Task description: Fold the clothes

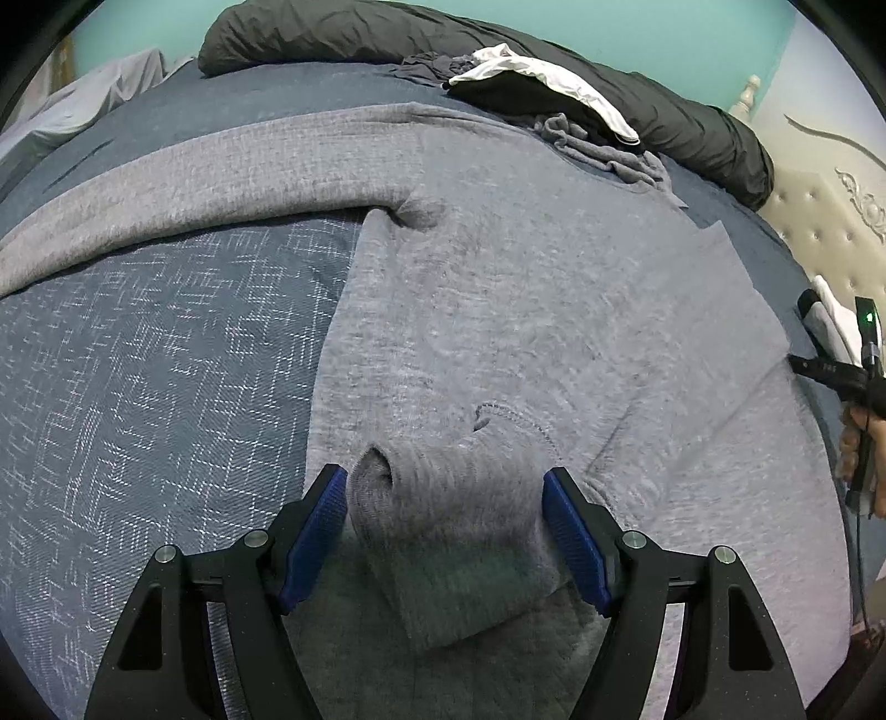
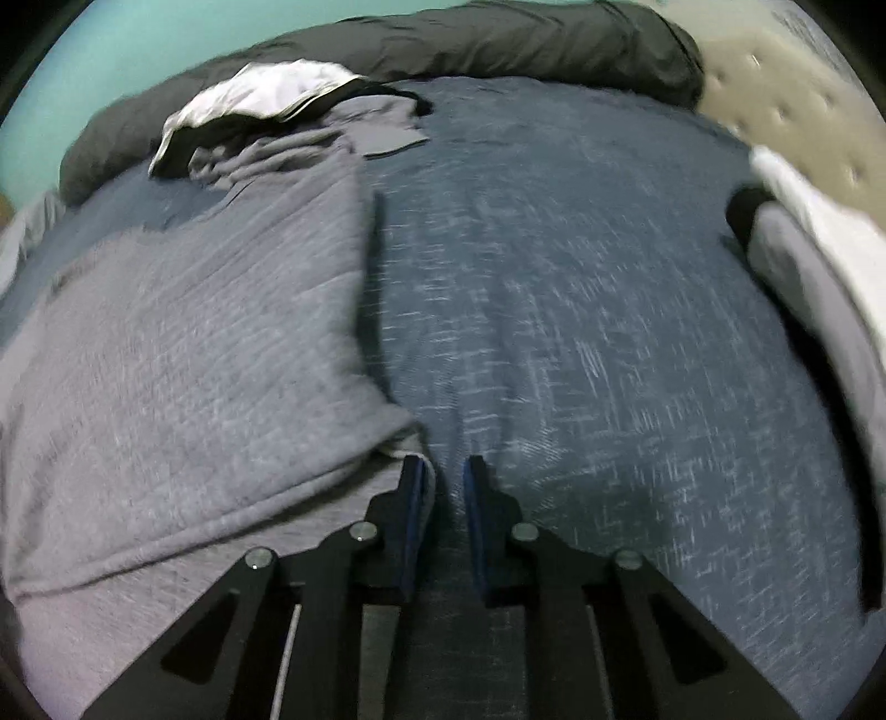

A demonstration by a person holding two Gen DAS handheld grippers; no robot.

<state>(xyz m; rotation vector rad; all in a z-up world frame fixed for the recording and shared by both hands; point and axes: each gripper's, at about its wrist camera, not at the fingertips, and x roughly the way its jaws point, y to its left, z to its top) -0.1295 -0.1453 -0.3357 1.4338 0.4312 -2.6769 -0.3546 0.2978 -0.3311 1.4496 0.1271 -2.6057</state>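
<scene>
A grey knit sweater (image 1: 498, 310) lies spread on the blue patterned bedspread (image 1: 166, 360). One sleeve stretches across to the left. My left gripper (image 1: 446, 526) is open, its blue pads on either side of a raised ribbed fold of the sweater (image 1: 443, 498), near the collar. In the right wrist view the sweater (image 2: 183, 354) covers the left half. My right gripper (image 2: 446, 482) stands nearly closed, a narrow gap between its pads, with nothing in it, at the sweater's edge (image 2: 398, 443). The view is motion-blurred. The right gripper also shows at the right edge of the left wrist view (image 1: 836, 376).
A pile of grey, black and white clothes (image 1: 554, 94) lies at the far side against a dark rolled duvet (image 1: 387, 39). More folded clothes (image 2: 803, 238) lie at the right by the tufted headboard (image 1: 819, 221). Bare bedspread (image 2: 609, 332) lies right of the sweater.
</scene>
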